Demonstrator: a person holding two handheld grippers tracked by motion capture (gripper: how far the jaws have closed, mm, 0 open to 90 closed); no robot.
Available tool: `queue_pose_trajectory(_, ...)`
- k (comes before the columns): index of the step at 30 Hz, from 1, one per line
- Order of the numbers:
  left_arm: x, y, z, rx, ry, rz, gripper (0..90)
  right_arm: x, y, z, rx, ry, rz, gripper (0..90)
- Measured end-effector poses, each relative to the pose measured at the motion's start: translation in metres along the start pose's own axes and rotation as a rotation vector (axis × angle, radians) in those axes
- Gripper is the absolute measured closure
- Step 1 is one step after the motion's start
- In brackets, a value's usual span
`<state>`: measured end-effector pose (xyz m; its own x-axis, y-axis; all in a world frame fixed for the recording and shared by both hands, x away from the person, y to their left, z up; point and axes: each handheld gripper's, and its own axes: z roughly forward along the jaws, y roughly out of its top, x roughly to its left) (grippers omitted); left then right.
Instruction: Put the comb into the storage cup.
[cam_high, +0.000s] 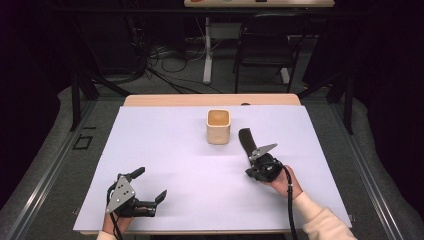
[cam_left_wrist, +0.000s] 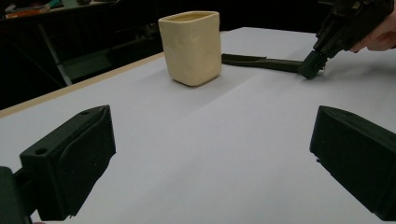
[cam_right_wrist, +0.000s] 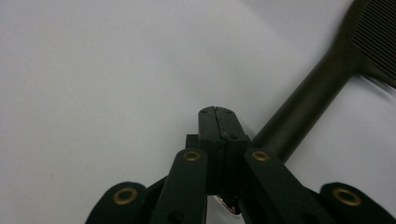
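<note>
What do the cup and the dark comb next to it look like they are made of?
Cup: probably glazed ceramic or stoneware; cream, thick rounded-square walls, soft sheen with shallow dimples. Moulded plastic is also possible.
Comb: likely hard plastic; matte black, smooth rounded handle, fine even teeth at the head.

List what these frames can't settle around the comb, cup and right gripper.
- Right gripper against the comb: right gripper view shows the jaws pressed together beside the handle; the linkage covers the handle's near end, so a grip is unclear.
- Comb, high view: the gripper covers its near end.
- Cup contents: the wall hides the inside in the left gripper view; too small in the high view.
- Comb teeth: cut off by the right gripper view's edge.
</note>
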<state>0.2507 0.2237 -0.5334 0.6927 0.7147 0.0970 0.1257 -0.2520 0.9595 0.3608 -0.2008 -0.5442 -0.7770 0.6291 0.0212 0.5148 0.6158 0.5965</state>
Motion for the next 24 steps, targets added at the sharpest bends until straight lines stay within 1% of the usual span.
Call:
queue_pose_trajectory(4, 0.0000, 0.0000, 0.0000, 0.001, 0.001, 0.000, 0.2, -0.0020, -0.0011, -0.0007, 0.010, -0.005, 0.007, 90.0)
queue_pose_trajectory(5, 0.0000, 0.0000, 0.0000, 0.001, 0.000, 0.000, 0.2, -0.0028, -0.0014, -0.0004, 0.006, -0.005, 0.002, 90.0)
queue_pose_trajectory(9, 0.0001, 0.0000, -0.0002, 0.000, 0.001, 0.000, 0.2, -0.0039, -0.0017, -0.0010, 0.008, -0.010, 0.013, 90.0)
queue_pose_trajectory(13, 0.0001, 0.0000, -0.0001, 0.001, 0.002, 0.001, 0.2, -0.0063, -0.0021, -0.0020, 0.008, -0.011, 0.011, 90.0)
queue_pose_trajectory(15, 0.0001, -0.0001, 0.0001, 0.003, 0.001, -0.001, 0.2, -0.0072, -0.0023, -0.0027, 0.008, -0.012, 0.021, 90.0)
queue_pose_trajectory(16, 0.0001, -0.0001, 0.0001, 0.004, 0.001, 0.000, 0.2, -0.0084, -0.0025, -0.0028, 0.005, -0.014, 0.014, 90.0)
queue_pose_trajectory(19, 0.0001, -0.0001, 0.0002, 0.004, -0.001, 0.001, 0.2, -0.0084, -0.0029, -0.0028, 0.007, -0.016, 0.025, 90.0)
queue_pose_trajectory(22, 0.0001, -0.0001, 0.0001, 0.003, 0.001, -0.001, 0.2, -0.0086, -0.0023, -0.0036, 0.008, -0.025, 0.015, 90.0)
queue_pose_trajectory(24, 0.0001, -0.0001, 0.0002, 0.005, 0.000, 0.002, 0.2, -0.0087, -0.0025, -0.0039, 0.008, -0.028, 0.024, 90.0)
